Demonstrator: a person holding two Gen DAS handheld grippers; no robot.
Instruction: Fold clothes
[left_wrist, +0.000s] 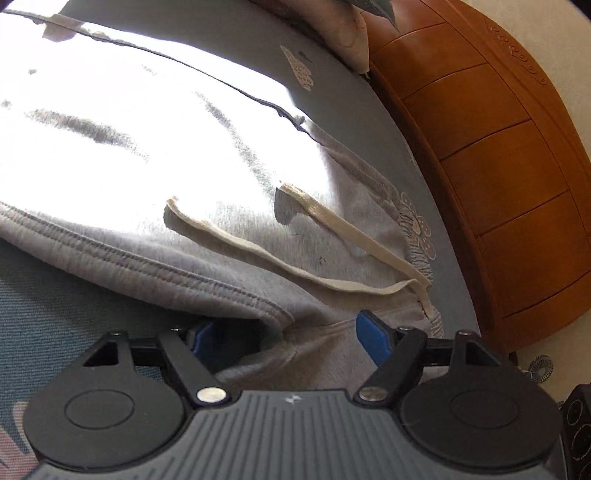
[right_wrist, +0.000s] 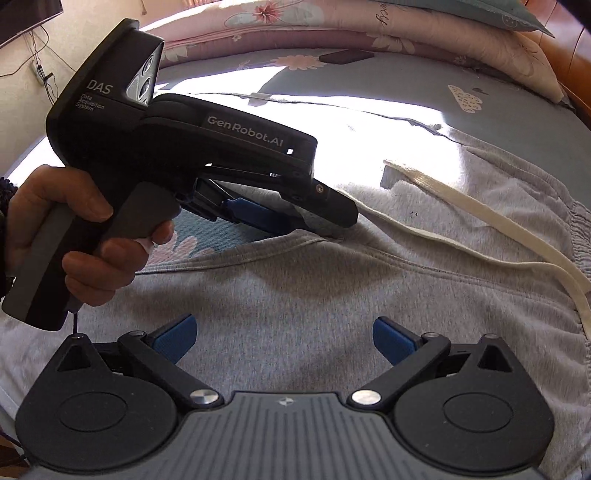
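Note:
A grey sweat garment (left_wrist: 221, 258) (right_wrist: 295, 295) with an elastic waistband and two cream drawstrings (left_wrist: 258, 251) (right_wrist: 480, 218) lies flat on the bed, partly in bright sunlight. My left gripper (left_wrist: 288, 338) (right_wrist: 314, 225) is open and straddles the garment's stitched edge. One blue pad (left_wrist: 201, 338) sits under the hem and the other pad (left_wrist: 373, 339) over the cloth, and neither presses on it. A hand (right_wrist: 74, 236) holds that gripper's handle. My right gripper (right_wrist: 284, 339) is open, just above the grey cloth, with nothing between its fingers.
The bed sheet (left_wrist: 55, 314) is blue-grey with a flower print. A wooden headboard (left_wrist: 498, 166) curves along the right. Folded floral quilts and pillows (right_wrist: 332, 33) are piled at the far side, with a small dark object (right_wrist: 345, 56) in front of them.

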